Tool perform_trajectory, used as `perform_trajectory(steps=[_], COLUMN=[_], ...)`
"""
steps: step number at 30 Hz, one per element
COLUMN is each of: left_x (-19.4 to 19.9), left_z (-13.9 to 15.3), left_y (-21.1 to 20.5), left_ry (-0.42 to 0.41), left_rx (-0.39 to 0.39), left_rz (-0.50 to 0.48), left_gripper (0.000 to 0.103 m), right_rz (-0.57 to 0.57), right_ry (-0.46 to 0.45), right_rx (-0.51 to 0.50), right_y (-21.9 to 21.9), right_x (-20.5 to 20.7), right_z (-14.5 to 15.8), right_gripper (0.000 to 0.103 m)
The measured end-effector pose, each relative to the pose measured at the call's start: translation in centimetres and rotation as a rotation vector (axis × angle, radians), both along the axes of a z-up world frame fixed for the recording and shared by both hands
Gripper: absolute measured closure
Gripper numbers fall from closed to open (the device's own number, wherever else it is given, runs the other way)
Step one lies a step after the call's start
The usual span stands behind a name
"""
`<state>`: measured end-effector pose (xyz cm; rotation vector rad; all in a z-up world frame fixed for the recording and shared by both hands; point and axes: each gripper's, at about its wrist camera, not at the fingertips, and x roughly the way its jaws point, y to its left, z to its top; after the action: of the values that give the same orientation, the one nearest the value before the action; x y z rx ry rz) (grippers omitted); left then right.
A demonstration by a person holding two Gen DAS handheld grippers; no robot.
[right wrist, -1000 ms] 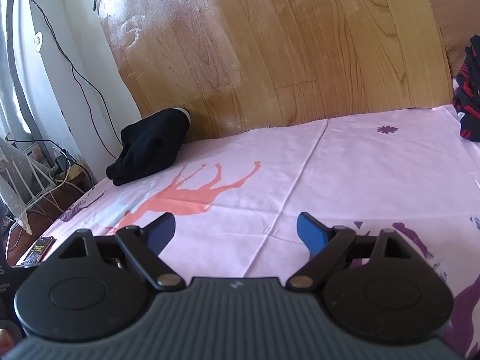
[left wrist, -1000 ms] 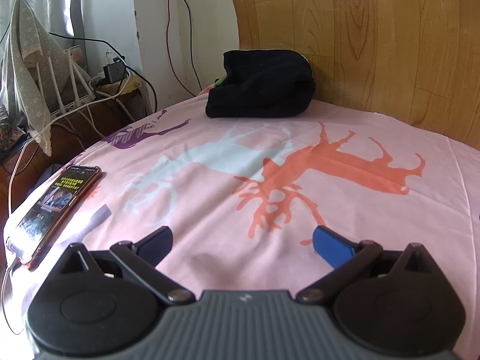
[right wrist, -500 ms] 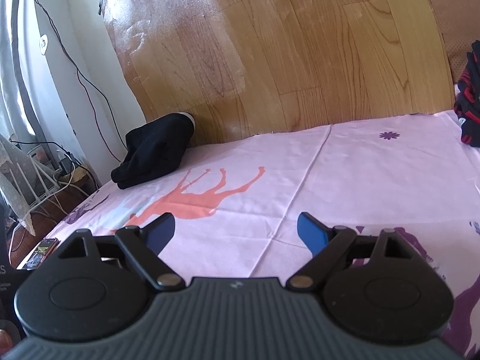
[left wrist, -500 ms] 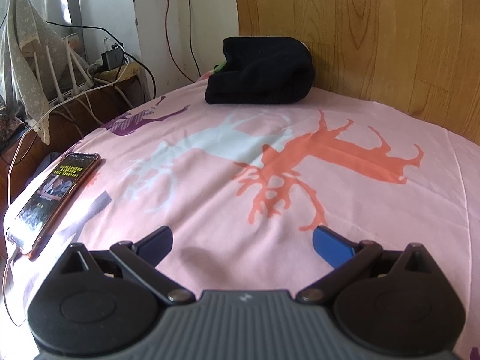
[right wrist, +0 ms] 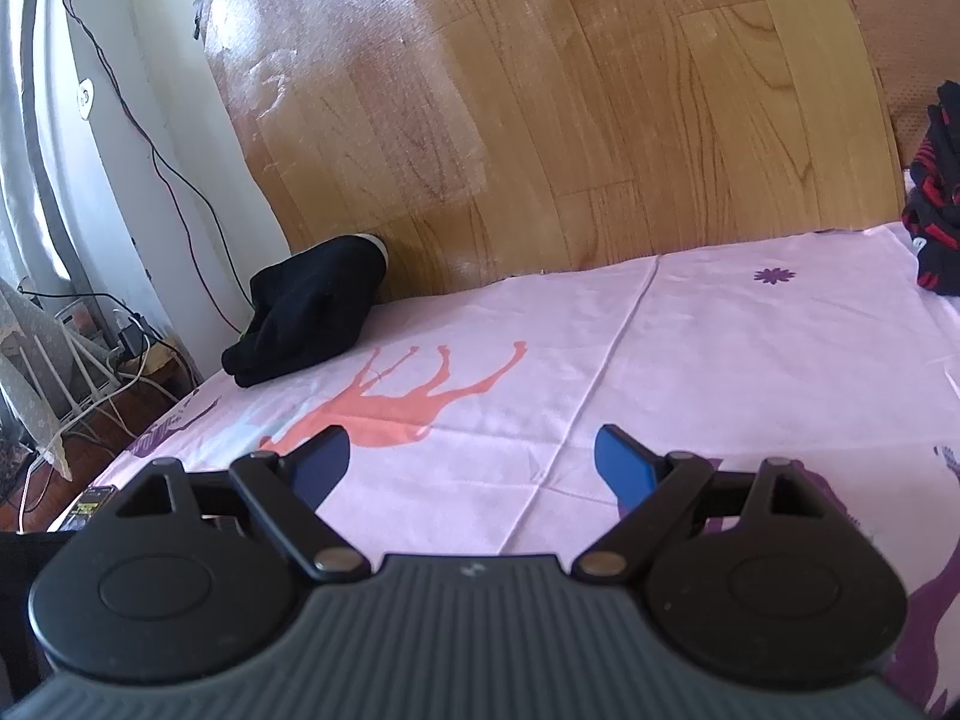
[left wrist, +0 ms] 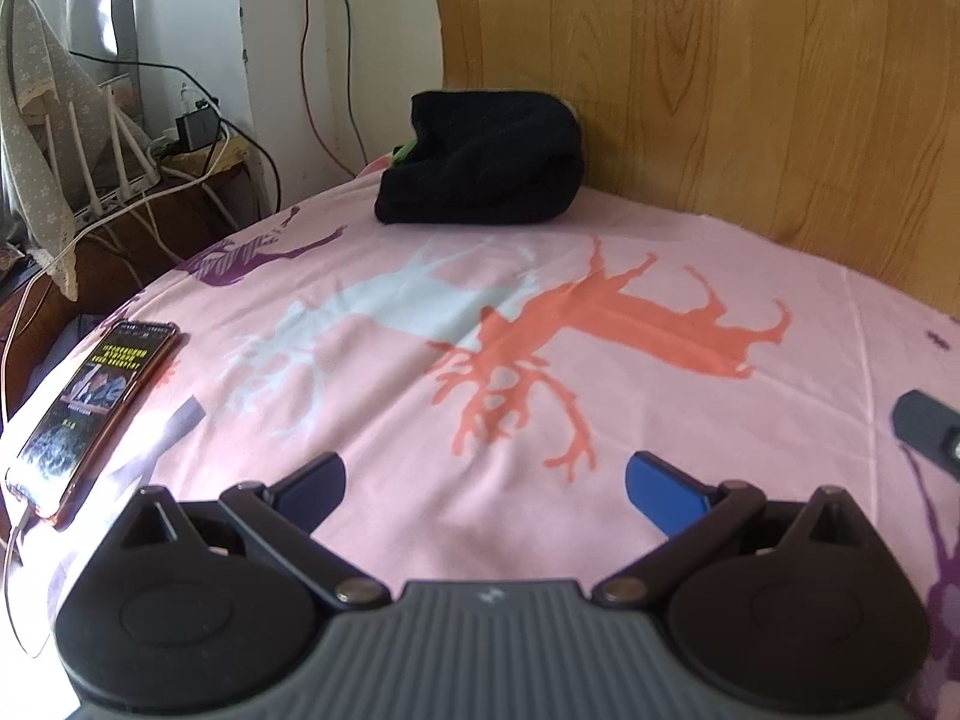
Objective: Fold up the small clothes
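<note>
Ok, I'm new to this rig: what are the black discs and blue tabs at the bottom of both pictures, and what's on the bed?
Each picture comes from a camera mounted on a hand-held gripper, looking forward along its two blue fingers. The left gripper and right gripper both stand open and hold nothing. Below them is a pink bedsheet printed with deer. A folded black garment lies at the far edge against the wood-grain board. A phone rests at the sheet's left edge. A black-and-red garment lies far right.

Phone (left wrist: 93, 414) at the pink deer-print sheet's (left wrist: 660, 252) edge, wooden headboard (left wrist: 720, 90) behind.
</note>
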<state>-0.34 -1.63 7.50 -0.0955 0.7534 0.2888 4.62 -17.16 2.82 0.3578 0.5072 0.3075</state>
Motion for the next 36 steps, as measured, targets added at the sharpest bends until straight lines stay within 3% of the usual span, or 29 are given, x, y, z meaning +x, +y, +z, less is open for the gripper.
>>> perform_trajectory(steps=[8,20,30,36], left_x=[-1.0,-2.3,-2.7,-2.4], left_z=[2.2,4.5,3.8,3.4], left_y=[-2.2,-4.5,-6.5,-5.8], left_ry=[-0.068,-0.108,-0.051,-0.005], left_rx=[0.080,0.029,0.038,0.028], left_rz=[-0.051,-0.182,-0.269,-0.222], left_gripper=[0.000,0.000,0.000,0.000], right_rz=[-0.029,-0.115,-0.210,-0.187], right_ry=[-0.010,-0.034,-0.049,-0.040], right_rx=[0.011,-0.015,-0.019,-0.033], right_y=[-0.6,-2.1,-4.7,-4.2], right_x=[0.0,-1.0,-4.1,-4.6], right_z=[0.1,0.6,1.1,0.9], right_gripper=[0.012,0.012,0.012,0.011])
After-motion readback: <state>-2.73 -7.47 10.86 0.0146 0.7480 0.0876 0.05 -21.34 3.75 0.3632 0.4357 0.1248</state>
